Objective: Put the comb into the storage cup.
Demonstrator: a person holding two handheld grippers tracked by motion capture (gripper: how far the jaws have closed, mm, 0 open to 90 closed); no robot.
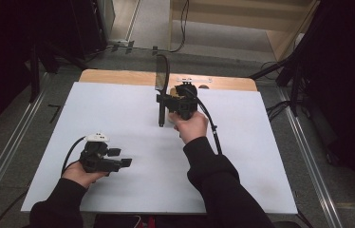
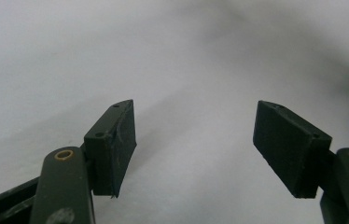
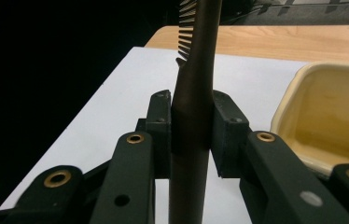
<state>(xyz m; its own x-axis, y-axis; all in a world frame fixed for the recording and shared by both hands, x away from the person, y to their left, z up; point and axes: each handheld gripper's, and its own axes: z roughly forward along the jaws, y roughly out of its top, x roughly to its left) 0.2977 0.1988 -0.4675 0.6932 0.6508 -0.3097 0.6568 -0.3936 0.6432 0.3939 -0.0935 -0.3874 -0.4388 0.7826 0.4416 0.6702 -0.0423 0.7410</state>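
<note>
A dark comb is held upright between the pads of the right gripper, whose jaws are closed against both sides of its handle. In the right gripper view, the teeth are seen along the upper part of the comb, and a shallow yellow tray is seen just beside the gripper; in the high view the tray is largely hidden behind the gripper body. In the high view the comb is seen standing near the middle of the far half of the white table cover, its lower end at or just above the surface, while the right gripper is gripped by a hand behind it. The left gripper is seen resting low over the near left part of the cover, well apart from the comb. In the left gripper view its jaws are shown wide apart with nothing between them, over bare white surface. Open room is available across the left and right portions of the cover. A strip of wooden table edge is exposed beyond the far edge of the cover, and metal floor rails are seen along both sides.
</note>
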